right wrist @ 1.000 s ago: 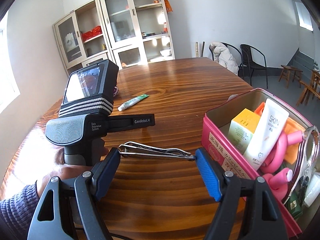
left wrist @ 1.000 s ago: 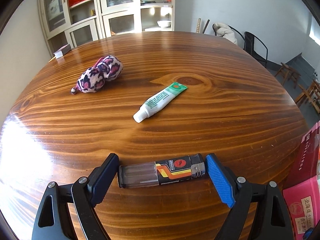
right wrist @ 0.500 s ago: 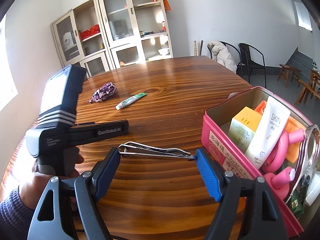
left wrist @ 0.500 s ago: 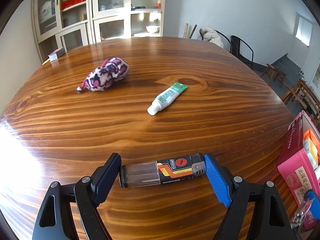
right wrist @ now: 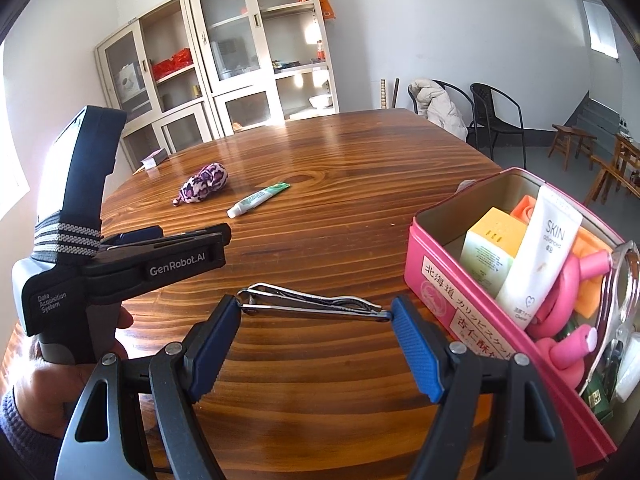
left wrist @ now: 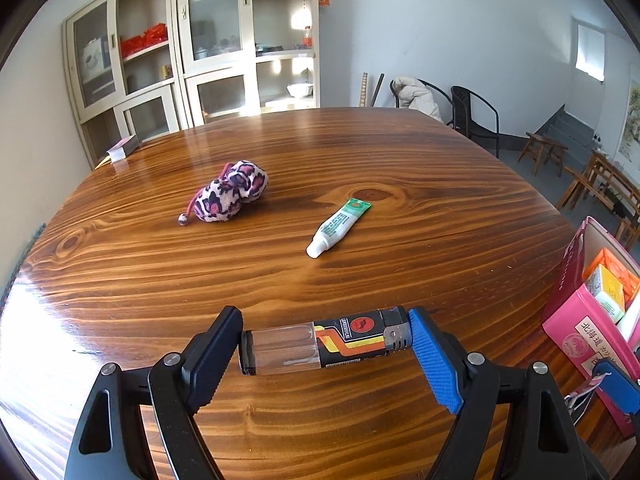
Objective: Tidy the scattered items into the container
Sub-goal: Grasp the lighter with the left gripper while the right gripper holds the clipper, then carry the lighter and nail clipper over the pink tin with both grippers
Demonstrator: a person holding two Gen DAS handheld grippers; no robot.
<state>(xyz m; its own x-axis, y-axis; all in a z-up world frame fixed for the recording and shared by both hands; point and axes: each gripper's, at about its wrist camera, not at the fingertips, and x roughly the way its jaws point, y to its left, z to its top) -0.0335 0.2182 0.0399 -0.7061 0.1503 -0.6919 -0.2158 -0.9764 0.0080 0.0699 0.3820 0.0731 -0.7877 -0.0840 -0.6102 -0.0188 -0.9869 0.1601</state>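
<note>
left wrist view has the left gripper (left wrist: 326, 342) clamped endwise on a lighter (left wrist: 324, 342) above the table (left wrist: 360, 184), right gripper (right wrist: 316, 310) pinching nail clippers (right wrist: 312, 303) beside the pink tin (right wrist: 436, 280).

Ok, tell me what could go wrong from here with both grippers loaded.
1. The left gripper clamps the lighter only by its ends; a tilt could let it pivot out.
2. The right gripper pinches the nail clipper end to end; thin metal may slip.
3. The pink tin looks crowded, so drops may bounce out.
</note>
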